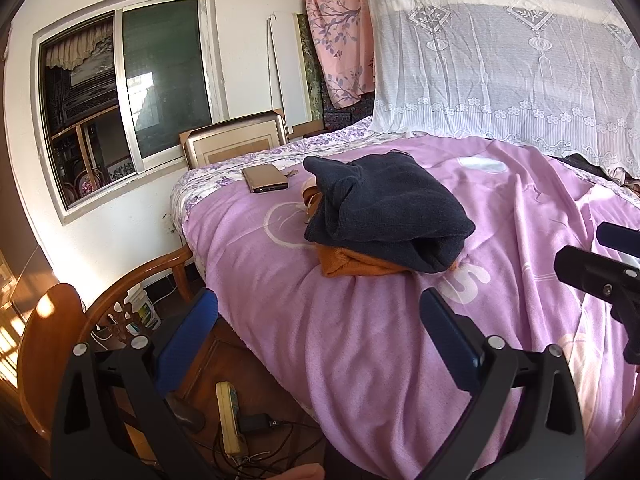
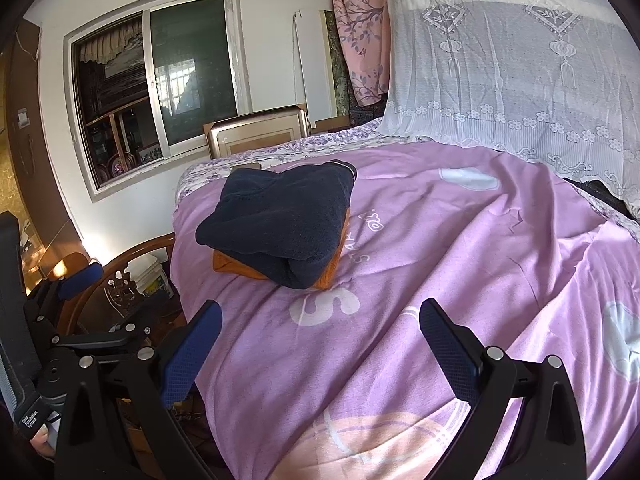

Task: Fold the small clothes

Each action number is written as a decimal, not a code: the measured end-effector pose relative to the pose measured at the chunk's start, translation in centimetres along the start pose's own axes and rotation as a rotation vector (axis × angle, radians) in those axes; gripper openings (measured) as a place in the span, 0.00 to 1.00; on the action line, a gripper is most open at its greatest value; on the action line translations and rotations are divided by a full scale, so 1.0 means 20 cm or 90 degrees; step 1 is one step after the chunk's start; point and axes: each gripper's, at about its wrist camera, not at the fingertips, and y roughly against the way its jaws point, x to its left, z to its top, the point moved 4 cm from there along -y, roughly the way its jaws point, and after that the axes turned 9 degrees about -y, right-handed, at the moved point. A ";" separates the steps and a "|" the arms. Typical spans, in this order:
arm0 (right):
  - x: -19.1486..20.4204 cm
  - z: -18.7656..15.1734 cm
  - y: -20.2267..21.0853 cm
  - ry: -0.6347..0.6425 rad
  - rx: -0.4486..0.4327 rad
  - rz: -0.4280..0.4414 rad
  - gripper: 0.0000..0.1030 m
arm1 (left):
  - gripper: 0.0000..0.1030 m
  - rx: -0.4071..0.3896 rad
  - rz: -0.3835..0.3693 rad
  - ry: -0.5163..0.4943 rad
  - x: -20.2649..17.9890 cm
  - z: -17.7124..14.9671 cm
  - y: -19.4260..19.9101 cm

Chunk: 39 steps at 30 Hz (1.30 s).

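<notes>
Floor power strip (image 1: 229,420), left view only

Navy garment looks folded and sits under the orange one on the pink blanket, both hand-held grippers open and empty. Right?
Not quite: the navy garment lies on top of the orange one, as the right wrist view shows. The rest holds.

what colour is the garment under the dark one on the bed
Orange garment, peeking out beneath the navy garment; it shows best in the left wrist view.

folded navy garment (image 1: 384,208) atop orange garment (image 1: 352,266)
</notes>
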 end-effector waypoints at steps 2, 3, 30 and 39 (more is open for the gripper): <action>0.00 0.00 0.00 0.000 0.000 0.000 0.97 | 0.96 0.000 0.000 0.000 0.00 0.00 0.00; 0.00 0.00 0.00 0.000 -0.001 0.000 0.97 | 0.96 0.000 0.000 0.000 0.00 0.00 0.00; 0.02 0.00 0.00 -0.004 0.006 0.004 0.97 | 0.96 0.002 -0.007 -0.004 -0.03 -0.01 -0.01; 0.02 -0.01 -0.01 -0.005 0.006 0.004 0.97 | 0.96 -0.001 -0.009 -0.003 -0.02 0.00 -0.04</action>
